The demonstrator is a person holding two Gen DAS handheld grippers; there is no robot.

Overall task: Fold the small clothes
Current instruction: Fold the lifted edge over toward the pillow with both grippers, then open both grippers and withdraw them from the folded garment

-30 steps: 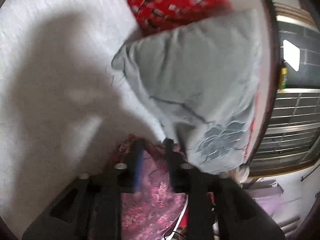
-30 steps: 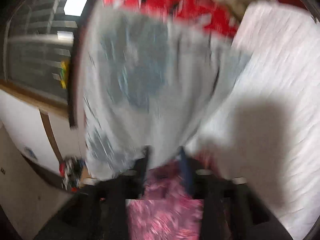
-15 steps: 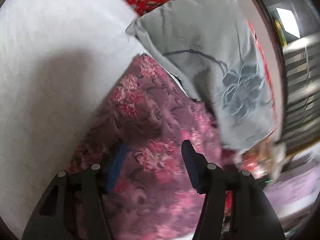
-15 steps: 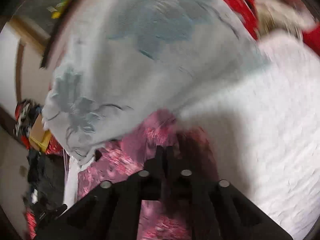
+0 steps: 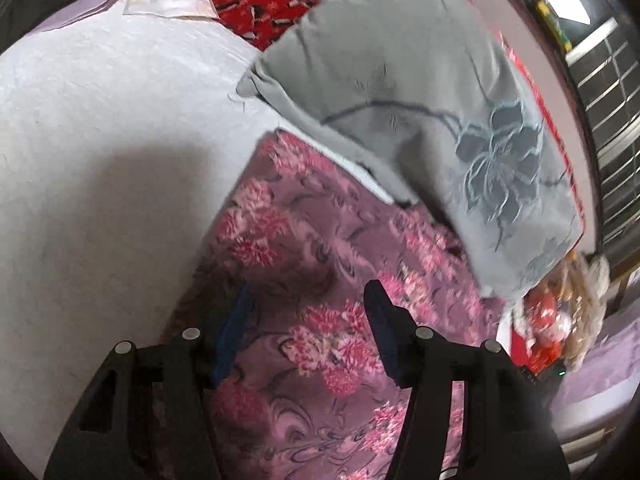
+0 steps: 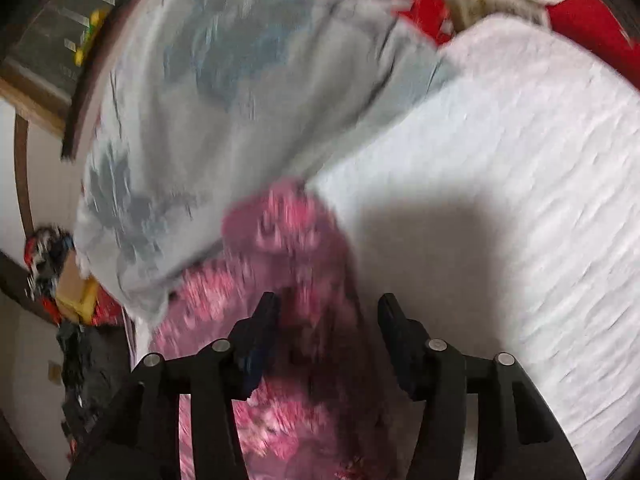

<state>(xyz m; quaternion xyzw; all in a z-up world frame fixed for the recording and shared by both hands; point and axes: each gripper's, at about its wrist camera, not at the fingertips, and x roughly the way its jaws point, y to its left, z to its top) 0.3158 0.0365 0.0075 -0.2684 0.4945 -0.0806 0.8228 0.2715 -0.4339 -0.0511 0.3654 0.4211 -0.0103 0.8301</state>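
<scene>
Left wrist, floral garment edge beside white bedsheet

My left camera sits behind my left claw and looks down along its spread fingers, close over the pink floral garment on the white bed. My right camera looks the same way past my right claw, equally near but blurred. Both views share the garment below the claws, the grey pillow ahead, and the bed.
</scene>
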